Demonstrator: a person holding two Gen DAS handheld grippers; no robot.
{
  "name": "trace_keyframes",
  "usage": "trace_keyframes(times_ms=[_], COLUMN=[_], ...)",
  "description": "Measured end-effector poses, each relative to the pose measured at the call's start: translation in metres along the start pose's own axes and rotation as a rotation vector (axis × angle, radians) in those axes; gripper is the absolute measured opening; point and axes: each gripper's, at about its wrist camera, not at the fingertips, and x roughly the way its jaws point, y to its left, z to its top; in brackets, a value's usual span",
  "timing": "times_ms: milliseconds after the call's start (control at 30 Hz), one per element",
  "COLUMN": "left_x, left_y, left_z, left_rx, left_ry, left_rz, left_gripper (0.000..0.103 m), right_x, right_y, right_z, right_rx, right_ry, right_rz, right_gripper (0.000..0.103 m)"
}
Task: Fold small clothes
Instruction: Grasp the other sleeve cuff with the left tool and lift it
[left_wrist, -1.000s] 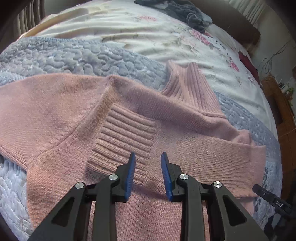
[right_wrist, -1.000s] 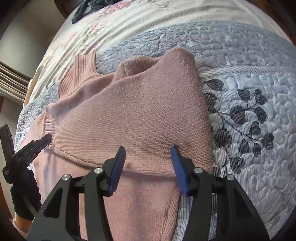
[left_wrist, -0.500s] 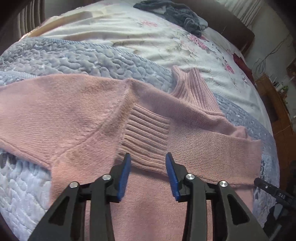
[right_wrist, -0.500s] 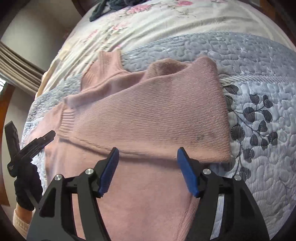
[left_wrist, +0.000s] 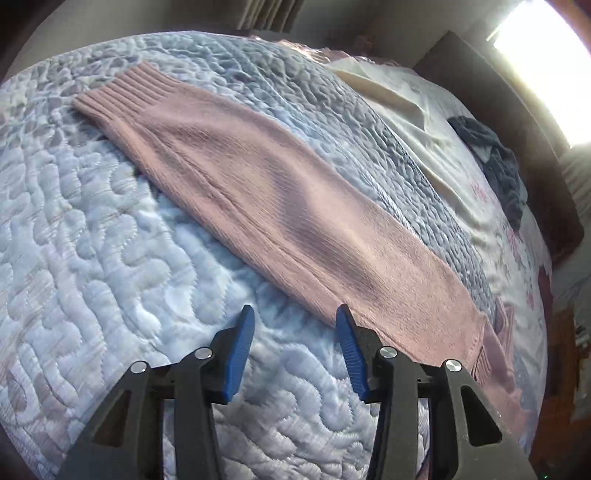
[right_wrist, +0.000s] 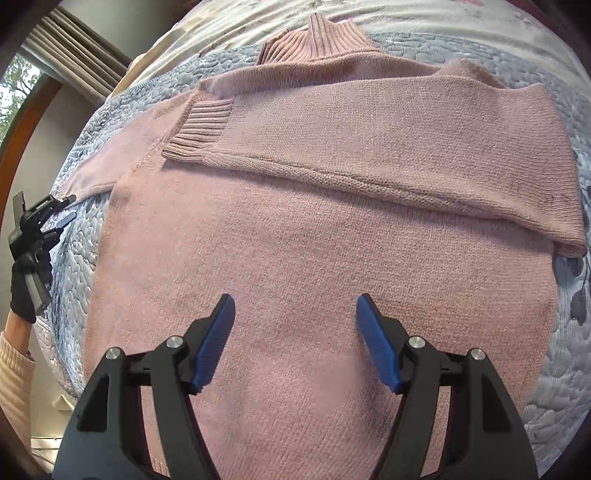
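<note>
A pink knitted turtleneck sweater (right_wrist: 314, 236) lies flat on the quilted bed. Its right sleeve (right_wrist: 388, 147) is folded across the chest, ribbed cuff (right_wrist: 203, 129) toward the left shoulder. The other sleeve (left_wrist: 280, 206) stretches out straight over the quilt, its ribbed cuff (left_wrist: 122, 92) at the far left. My left gripper (left_wrist: 293, 345) is open, held just above the quilt at the near edge of that outstretched sleeve. Over the sweater's body hovers my right gripper (right_wrist: 295, 338), open and holding nothing. The left gripper (right_wrist: 55, 214) also shows at the left edge of the right wrist view, held by a gloved hand.
A grey-blue quilt (left_wrist: 92, 277) covers the bed, with a cream floral sheet (left_wrist: 424, 122) beyond it. A dark bundle of clothes (left_wrist: 495, 162) lies far up the bed. A dark headboard (left_wrist: 517, 110) and a bright window stand behind. Curtains (right_wrist: 74, 48) hang at the left.
My left gripper swung away from the folded cuff to the outstretched left sleeve. My right gripper pulled back toward the hem and sits over the sweater's body. Both stayed open.
</note>
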Motion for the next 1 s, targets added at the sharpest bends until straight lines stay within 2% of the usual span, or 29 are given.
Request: trace_keyframes(times_ms=[67,167,367,467,567,667,767,867,1000], left_x=[0.003,0.01,0.018,0.022,0.022,0.021,0.015,0.004,-0.013], left_y=[0.018,0.042,0.061,0.06,0.056,0.055,0.051,0.037,-0.01], left_z=[0.015,0.035,0.061,0.067,0.07,0.072,0.071,0.068,0.056], left_rx=[-0.069,-0.169,-0.231,-0.22,-0.2,-0.182,-0.162,-0.131,-0.024], left_ry=[-0.019,-0.046,-0.097,-0.11,-0.115,-0.109,-0.114,-0.133,-0.13], left_rz=[-0.021,-0.062,-0.107,-0.099,-0.083,-0.058,-0.057,-0.108,-0.214], left_gripper=[0.045,0.044,0.044,0.044,0.039,0.017,0.008,0.007,0.007], right_x=[0.006,0.007,0.011,0.013,0.012,0.012,0.011,0.009,0.008], right_y=[-0.003,-0.009,-0.013,-0.009,-0.01,-0.012,-0.012,-0.014,-0.013], right_z=[0.0,0.001,-0.001,-0.001,-0.001,0.0,-0.001,-0.003,-0.004], right_rx=[0.001,0.017,0.03,0.013,0.009,0.014,0.014,0.012,0.004], right_ry=[0.007,0.002,0.0,0.0,0.002,0.005,0.005,0.002,0.001], right_rz=[-0.016,0.004,0.012,0.0,-0.001,0.006,0.006,0.009,0.01], right_gripper=[0.068,0.068,0.068,0.069,0.069,0.069,0.069,0.069,0.069])
